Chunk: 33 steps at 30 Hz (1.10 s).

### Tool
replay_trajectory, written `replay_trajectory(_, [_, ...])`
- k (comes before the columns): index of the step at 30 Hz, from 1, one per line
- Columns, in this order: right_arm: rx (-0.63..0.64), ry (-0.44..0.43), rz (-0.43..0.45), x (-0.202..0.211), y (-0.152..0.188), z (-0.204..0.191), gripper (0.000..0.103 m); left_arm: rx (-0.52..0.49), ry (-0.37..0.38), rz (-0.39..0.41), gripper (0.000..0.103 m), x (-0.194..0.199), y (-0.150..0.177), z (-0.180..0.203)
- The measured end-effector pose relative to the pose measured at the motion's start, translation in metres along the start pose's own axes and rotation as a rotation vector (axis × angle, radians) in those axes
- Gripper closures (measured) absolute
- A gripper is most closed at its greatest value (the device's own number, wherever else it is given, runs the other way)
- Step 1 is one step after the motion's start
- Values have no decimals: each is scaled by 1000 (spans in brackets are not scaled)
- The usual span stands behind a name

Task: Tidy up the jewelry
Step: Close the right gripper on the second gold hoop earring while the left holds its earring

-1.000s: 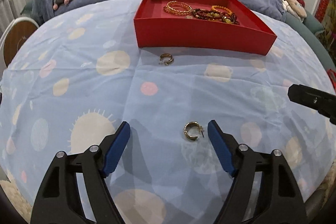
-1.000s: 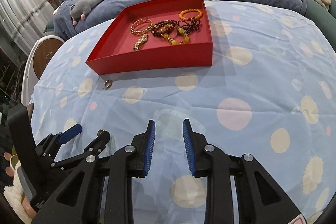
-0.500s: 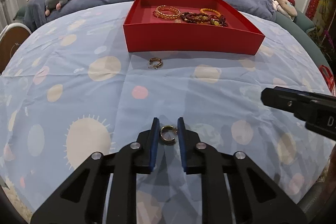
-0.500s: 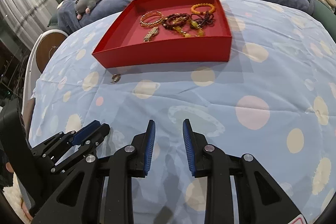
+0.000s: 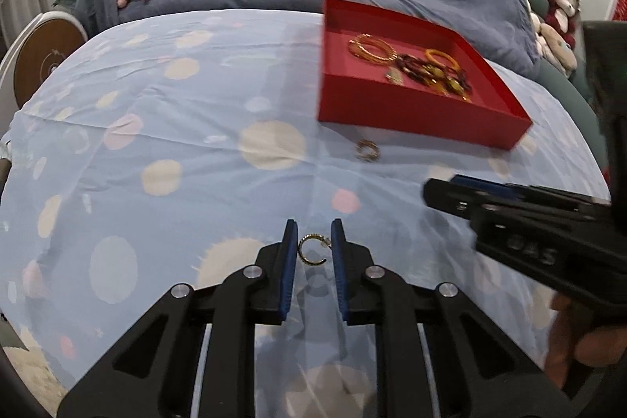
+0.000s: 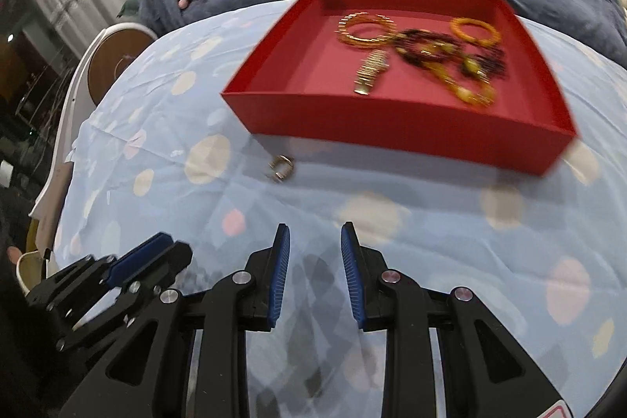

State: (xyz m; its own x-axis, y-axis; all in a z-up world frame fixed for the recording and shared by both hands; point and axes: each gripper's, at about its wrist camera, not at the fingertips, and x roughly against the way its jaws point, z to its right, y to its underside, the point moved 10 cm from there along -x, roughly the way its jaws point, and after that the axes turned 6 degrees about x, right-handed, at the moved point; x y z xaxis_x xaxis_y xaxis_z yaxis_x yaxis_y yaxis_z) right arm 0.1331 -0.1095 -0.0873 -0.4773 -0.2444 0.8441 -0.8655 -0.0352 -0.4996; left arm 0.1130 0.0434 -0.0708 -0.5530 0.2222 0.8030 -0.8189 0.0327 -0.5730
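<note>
Left gripper (image 5: 312, 248) is closed on a small gold hoop earring (image 5: 312, 249), the open hoop pinched between the two blue pads (image 5: 289, 253) and carried clear of the bedspread (image 5: 196, 151). Judged reason for the edgewise hold: a thin hoop lying flat offers little else to catch, and squeezing across it keeps it from rolling out. Grip looks slight; the earring sits at the very tips and could slip if jolted.

Right gripper (image 6: 315, 259) holds nothing, its pads (image 6: 280, 269) standing a little apart above the patterned cloth, beside the left tool. It appears to be waiting, or lining up for the next piece.

Second earring (image 6: 281, 167) lies on the bedspread just in front of the near wall of the red tray (image 6: 392, 128), apart from it, towards the tray's near-left corner. Likely the right tool's next target.

Tray contents: gold bangles (image 6: 366, 30), an orange bead bracelet (image 6: 474, 31), dark bead bracelets (image 6: 439, 51) and a gold clip-like item (image 6: 370, 71), clustered towards the far right of the tray floor. Near-left floor is bare, a suitable drop point for the held earring. Tray detail is blurred in both views.
</note>
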Motion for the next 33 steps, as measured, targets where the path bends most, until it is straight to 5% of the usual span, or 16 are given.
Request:
replay_trajectory(13, [61, 18, 3, -38, -32, -19, 76, 53, -10, -6, 86, -6, -9, -22])
replay_trajectory(16, [90, 56, 8, -39, -33, -20, 85, 59, -14, -7, 86, -7, -11, -25])
replay_trajectory(23, [71, 60, 12, -30, -26, -7, 102, 60, -20, -5, 86, -6, -12, -25])
replay_trajectory(33, [-27, 34, 8, -2, -1, 24, 100, 49, -2, -3, 86, -5, -14, -10])
